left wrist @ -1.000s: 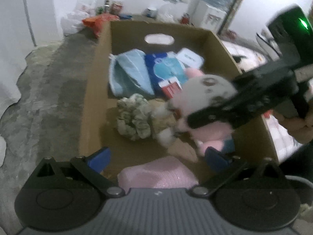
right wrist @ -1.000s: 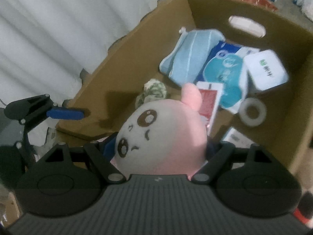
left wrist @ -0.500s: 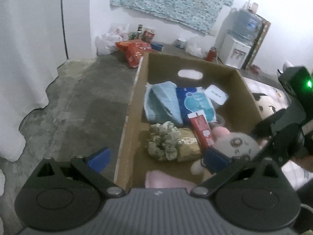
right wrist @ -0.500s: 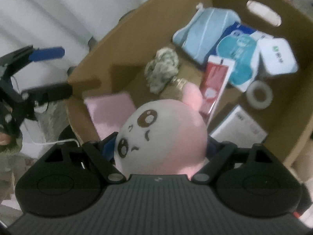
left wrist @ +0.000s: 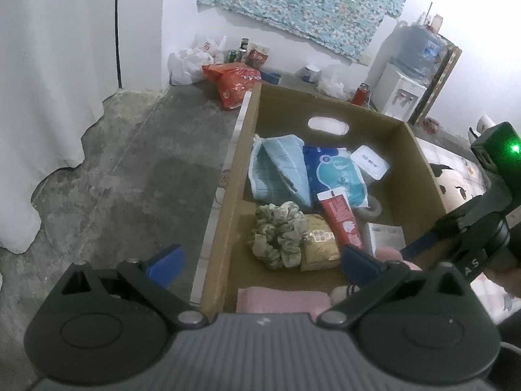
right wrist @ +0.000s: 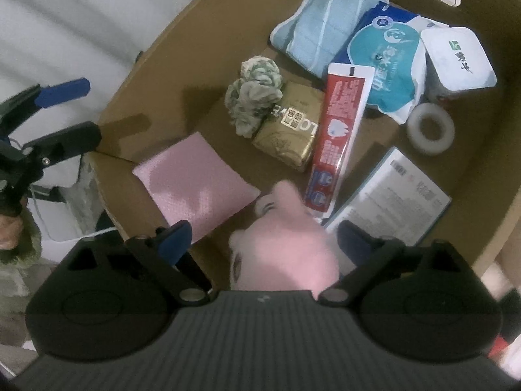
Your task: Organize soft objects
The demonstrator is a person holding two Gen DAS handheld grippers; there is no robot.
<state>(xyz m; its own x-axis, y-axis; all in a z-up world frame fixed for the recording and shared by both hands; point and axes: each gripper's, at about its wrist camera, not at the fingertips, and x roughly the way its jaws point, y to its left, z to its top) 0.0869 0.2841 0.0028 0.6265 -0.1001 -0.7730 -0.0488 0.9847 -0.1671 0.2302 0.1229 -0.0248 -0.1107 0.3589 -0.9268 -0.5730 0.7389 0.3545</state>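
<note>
Now the pink plush toy (right wrist: 283,254) sits loose between the right tool's (right wrist: 263,241) blue pads, whose jaws have just been opening wide, inside the cardboard box (right wrist: 156,75). Ahead lie a pink pad (right wrist: 192,185) and red tube (right wrist: 338,140). Outside the box, the left tool (left wrist: 260,260) hangs apart, empty.

cardboard box (right wrist: 156,75): matt brown corrugated board, smooth walls.
pink plush toy (right wrist: 286,254): soft, fuzzy fabric.
pink pad (right wrist: 192,185): cloth-like, finely textured with a faint sheen.
blue towel (right wrist: 322,36): ribbed, matt cloth.
scrunchie (right wrist: 254,94): crumpled printed fabric.
gold packet (right wrist: 289,130): shiny foil.
red tube (right wrist: 342,127): glossy plastic.
tissue pack (right wrist: 387,62): glossy plastic film.
tape roll (right wrist: 429,128): smooth, whitish and translucent.
floor (left wrist: 123,179): rough, mottled concrete.
right gripper (right wrist: 263,238): matt black plastic with blue pads.
</note>
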